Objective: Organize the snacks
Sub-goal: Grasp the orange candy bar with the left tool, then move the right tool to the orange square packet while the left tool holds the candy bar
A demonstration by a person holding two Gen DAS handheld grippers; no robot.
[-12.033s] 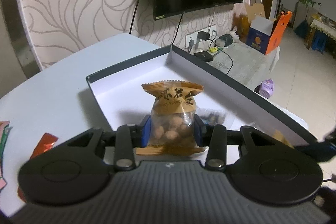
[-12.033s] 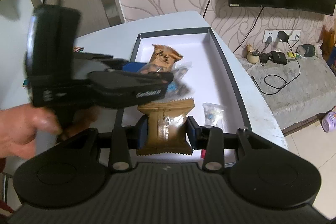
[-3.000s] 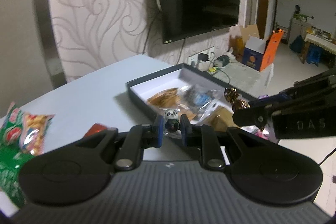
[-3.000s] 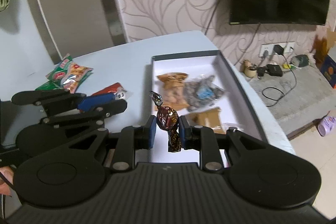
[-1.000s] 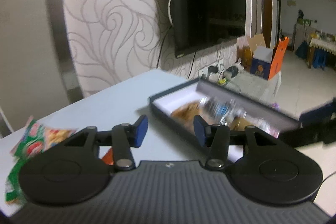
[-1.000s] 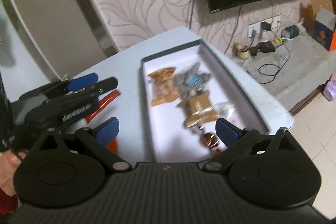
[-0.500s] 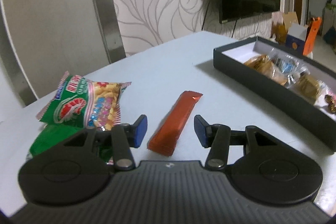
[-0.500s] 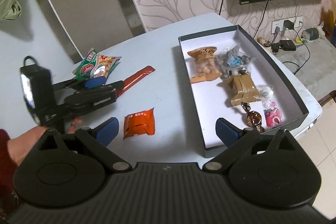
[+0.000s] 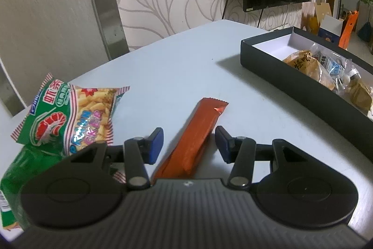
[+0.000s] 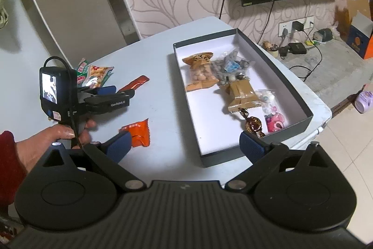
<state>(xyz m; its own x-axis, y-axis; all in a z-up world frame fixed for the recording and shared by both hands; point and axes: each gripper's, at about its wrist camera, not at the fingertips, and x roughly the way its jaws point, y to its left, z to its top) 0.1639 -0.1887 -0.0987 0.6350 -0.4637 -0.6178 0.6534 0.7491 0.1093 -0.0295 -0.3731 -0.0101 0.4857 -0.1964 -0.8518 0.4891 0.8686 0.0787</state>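
On the pale table (image 9: 186,67), the left gripper (image 9: 188,144) stands open astride the orange stick packet (image 9: 198,132), whose long axis runs forward between its unclosed fingers; the right gripper (image 10: 186,144), spread wide and empty, hangs farther off, near the box (image 10: 291,76).

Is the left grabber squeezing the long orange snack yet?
Apart. The left wrist view shows the left gripper open around the long orange snack, with table visible between each blue pad and the wrapper.
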